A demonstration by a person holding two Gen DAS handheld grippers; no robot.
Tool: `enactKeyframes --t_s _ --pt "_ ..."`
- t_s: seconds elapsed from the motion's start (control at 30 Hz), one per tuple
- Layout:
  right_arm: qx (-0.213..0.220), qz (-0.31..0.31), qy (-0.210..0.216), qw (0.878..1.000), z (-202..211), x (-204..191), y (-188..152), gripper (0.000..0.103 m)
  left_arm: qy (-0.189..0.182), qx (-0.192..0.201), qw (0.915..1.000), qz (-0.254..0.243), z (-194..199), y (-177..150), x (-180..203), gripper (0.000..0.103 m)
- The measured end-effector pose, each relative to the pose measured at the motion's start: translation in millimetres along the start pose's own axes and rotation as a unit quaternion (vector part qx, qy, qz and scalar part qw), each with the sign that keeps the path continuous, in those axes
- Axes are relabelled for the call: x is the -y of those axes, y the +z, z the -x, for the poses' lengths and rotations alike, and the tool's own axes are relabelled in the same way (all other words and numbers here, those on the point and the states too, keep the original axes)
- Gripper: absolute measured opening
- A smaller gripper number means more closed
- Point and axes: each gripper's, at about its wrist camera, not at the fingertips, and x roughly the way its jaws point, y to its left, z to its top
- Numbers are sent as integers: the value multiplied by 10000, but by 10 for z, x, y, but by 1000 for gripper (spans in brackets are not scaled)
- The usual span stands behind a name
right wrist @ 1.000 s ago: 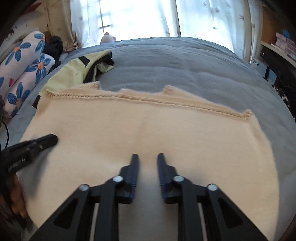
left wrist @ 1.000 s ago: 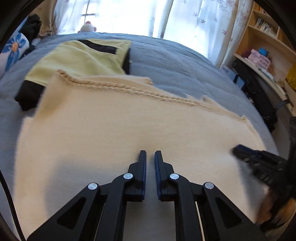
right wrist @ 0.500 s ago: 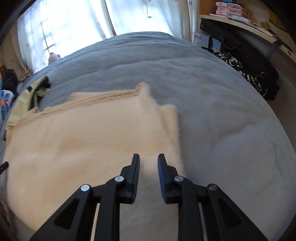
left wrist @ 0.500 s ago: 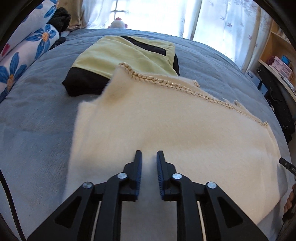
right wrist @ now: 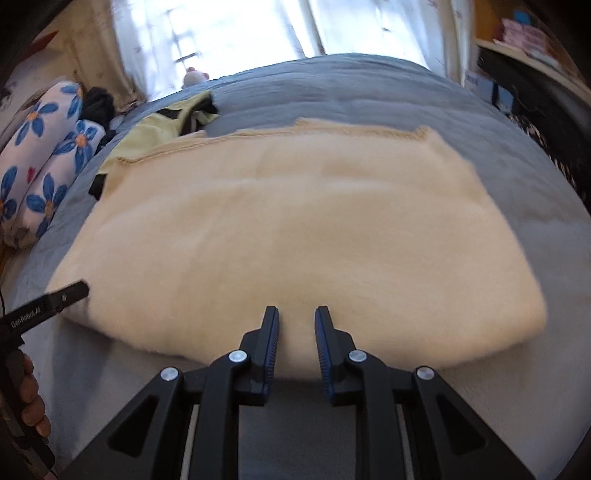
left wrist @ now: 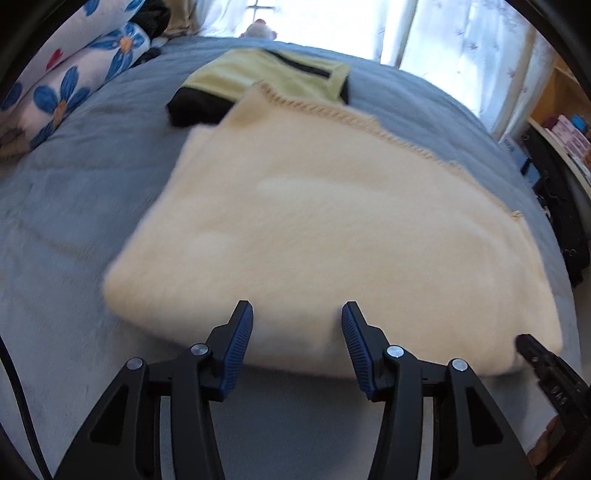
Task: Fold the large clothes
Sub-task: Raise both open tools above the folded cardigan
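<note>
On a grey-blue bed (left wrist: 74, 229) under a bright curtained window (right wrist: 229, 33), a folded cream garment (left wrist: 332, 229) lay flat, its stitched far edge overlapping a yellow-and-black garment (left wrist: 266, 79). Flowered pillows (right wrist: 40, 155) lined the bed's left side. The left gripper (left wrist: 297, 314) hovered at the cream garment's near edge, its jaws opening wide, the fabric's edge between the tips but not pinched. The right gripper (right wrist: 296, 317) sat at the same near edge farther right, jaws a little apart and gripping nothing. The left view alone showed wooden shelves (left wrist: 569, 129) with boxes; the right view alone showed fingers (right wrist: 31, 391) on the other gripper's handle.
</note>
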Motion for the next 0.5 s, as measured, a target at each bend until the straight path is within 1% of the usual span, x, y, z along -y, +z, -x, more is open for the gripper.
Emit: enactKeyframes --t_s 0.07,0.17,0.2,0.23,0.27,0.33,0.4,0.5 --pt "40 -228 -254 9994 20 277 -14 20 -93 3 9997 209 -3 -23 -148 49" --pt "93 -381 -1059 9936 52 663 -53 20 -180 -19 9985 523 14 -34 -339 49" --pt "80 -508 -1120 9924 62 782 -65 20 -197 -15 9980 596 23 -45 -380 49" --pt "74 -727 -1038 9919 82 924 -85 19 -214 -12 9976 662 32 -60 -421 49" --pt "72 -998 -866 9912 109 1066 -102 19 -210 -6 9976 659 42 -81 -433 49" --pt "59 -1265 -741 9892 128 1153 -132 19 -108 10 9982 597 54 -123 -418 49" --pt "47 -1287 -819 9883 120 1128 -125 20 -31 32 9985 543 73 -158 -398 49" --pt "14 -1056 -1140 9878 98 991 -89 21 65 19 9987 514 97 -184 -364 49"
